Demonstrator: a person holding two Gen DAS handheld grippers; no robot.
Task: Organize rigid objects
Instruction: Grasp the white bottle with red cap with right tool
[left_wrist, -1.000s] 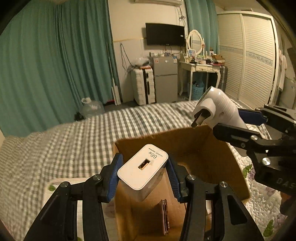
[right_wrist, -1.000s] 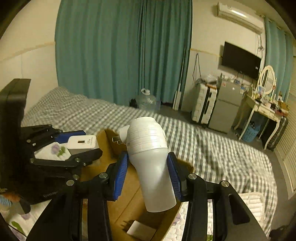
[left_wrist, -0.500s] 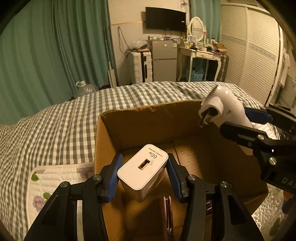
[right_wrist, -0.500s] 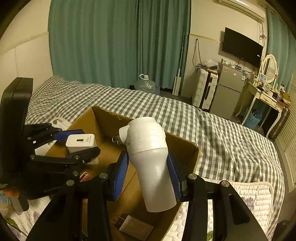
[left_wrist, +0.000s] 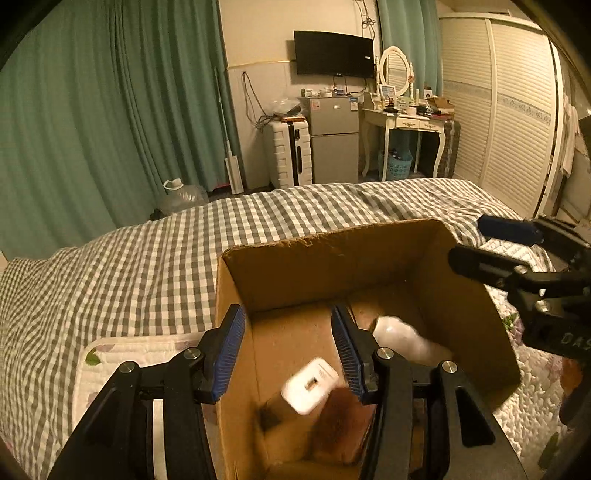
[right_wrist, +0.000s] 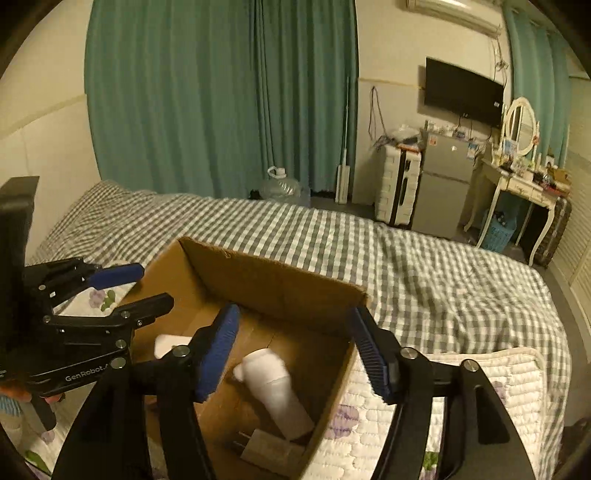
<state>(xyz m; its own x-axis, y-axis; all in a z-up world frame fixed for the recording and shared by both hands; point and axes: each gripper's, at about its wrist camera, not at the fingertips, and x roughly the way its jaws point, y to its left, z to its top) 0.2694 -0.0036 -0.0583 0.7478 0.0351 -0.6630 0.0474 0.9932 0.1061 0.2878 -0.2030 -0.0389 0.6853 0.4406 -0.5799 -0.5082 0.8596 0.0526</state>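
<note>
- Over the cardboard box (left_wrist: 332, 258) on the checked bed (left_wrist: 129, 266): left tool (left_wrist: 288, 349) spread wide, holding nothing; white charger (left_wrist: 309, 386) blurred below it inside the box, likely dropping.
- Right tool (right_wrist: 295, 350) also wide open, empty; white cylindrical plug adapter (right_wrist: 277, 391) lies in the box, near right.
- Both tools poised above the opening so items land inside.

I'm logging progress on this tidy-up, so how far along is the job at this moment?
Done: the white square charger and the white cylindrical plug adapter are inside the brown cardboard box, both blurred; another small white adapter lies at its bottom. In hand: nothing; the left gripper and right gripper are open above the box. Left: no further loose items are visible.
</note>
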